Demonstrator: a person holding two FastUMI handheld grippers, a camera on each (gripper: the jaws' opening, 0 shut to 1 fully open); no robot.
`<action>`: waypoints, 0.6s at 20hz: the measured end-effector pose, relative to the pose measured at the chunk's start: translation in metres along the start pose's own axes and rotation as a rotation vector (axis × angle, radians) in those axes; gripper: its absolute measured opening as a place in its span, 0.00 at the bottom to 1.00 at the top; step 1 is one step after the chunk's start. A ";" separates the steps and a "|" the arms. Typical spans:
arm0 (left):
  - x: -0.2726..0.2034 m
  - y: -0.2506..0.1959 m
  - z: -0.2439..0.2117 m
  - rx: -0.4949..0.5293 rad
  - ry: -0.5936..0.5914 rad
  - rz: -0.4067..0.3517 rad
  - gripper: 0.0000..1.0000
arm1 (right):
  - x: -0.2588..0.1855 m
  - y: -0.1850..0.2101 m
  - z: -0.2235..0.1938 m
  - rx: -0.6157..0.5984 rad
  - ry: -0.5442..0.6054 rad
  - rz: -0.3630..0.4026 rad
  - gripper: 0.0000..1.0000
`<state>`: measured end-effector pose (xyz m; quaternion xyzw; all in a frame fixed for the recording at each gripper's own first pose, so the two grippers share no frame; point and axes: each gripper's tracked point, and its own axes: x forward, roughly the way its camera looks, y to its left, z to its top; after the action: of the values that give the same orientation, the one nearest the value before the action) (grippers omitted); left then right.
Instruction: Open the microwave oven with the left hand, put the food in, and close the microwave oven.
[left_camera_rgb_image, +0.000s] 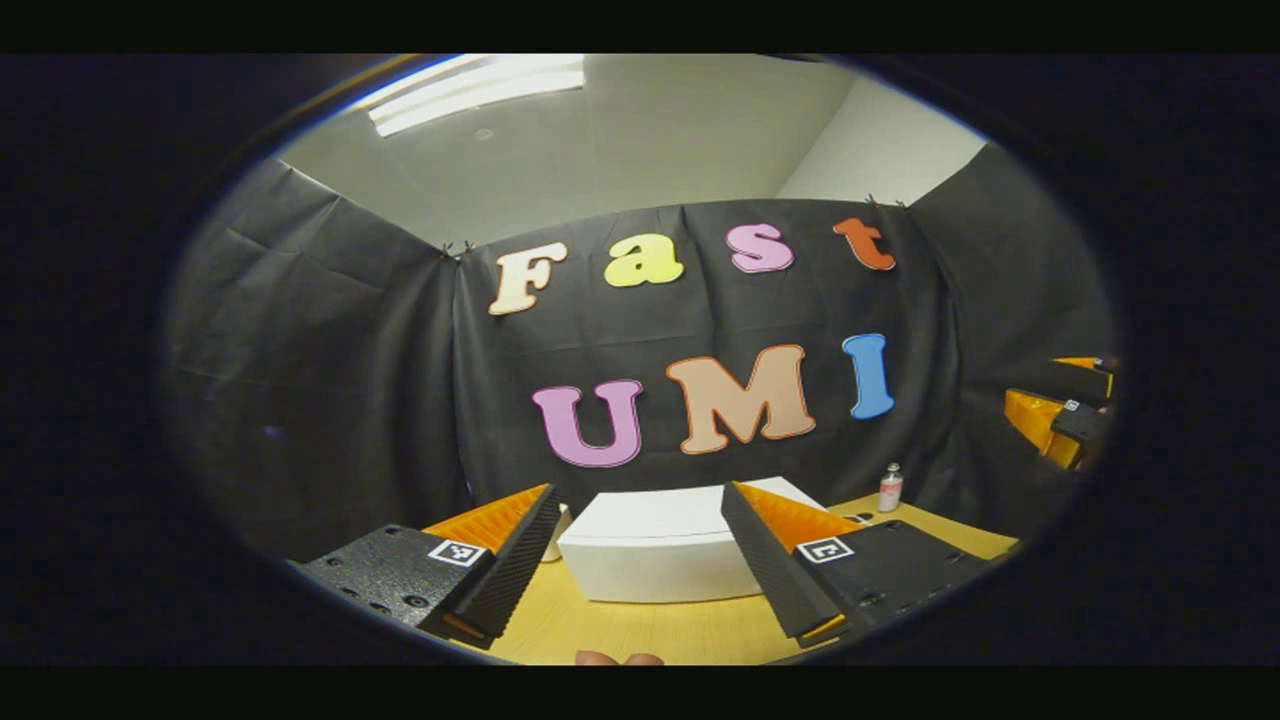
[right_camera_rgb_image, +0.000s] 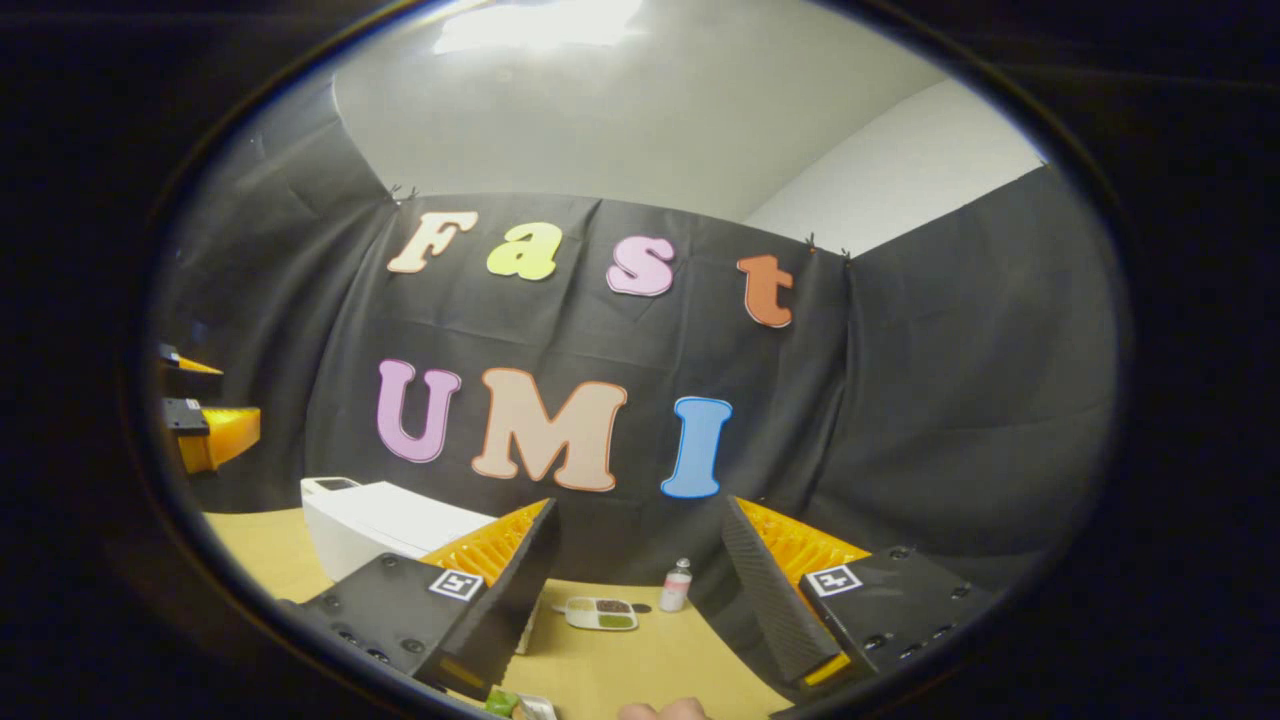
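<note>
Fingers (left_camera_rgb_image: 520, 560) spread; microwave (left_camera_rgb_image: 655, 550) unbranded, closed.

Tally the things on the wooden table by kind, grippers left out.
White box-shaped microwave oven: 1
Small clear bottle with a red label: 1
White compartmented food tray: 1
Total: 3

Microwave (right_camera_rgb_image: 375, 525) on table (right_camera_rgb_image: 640, 665), left of food tray (right_camera_rgb_image: 600, 613); bottle (right_camera_rgb_image: 677, 586) just right of tray.
</note>
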<state>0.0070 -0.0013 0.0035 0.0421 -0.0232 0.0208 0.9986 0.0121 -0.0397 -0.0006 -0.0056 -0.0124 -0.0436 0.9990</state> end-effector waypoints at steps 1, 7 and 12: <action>0.000 -0.002 -0.002 -0.004 0.006 -0.004 0.97 | 0.000 0.000 -0.001 -0.001 0.002 0.000 0.96; 0.012 -0.023 -0.020 -0.011 0.021 -0.035 0.96 | -0.005 -0.001 -0.007 -0.002 0.024 0.006 0.96; 0.029 -0.050 -0.072 0.004 0.086 -0.088 0.97 | -0.010 -0.015 -0.008 -0.016 0.028 -0.008 0.96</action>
<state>0.0413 -0.0442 -0.0705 0.0442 0.0217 -0.0215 0.9986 0.0011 -0.0542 -0.0082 -0.0130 0.0020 -0.0478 0.9988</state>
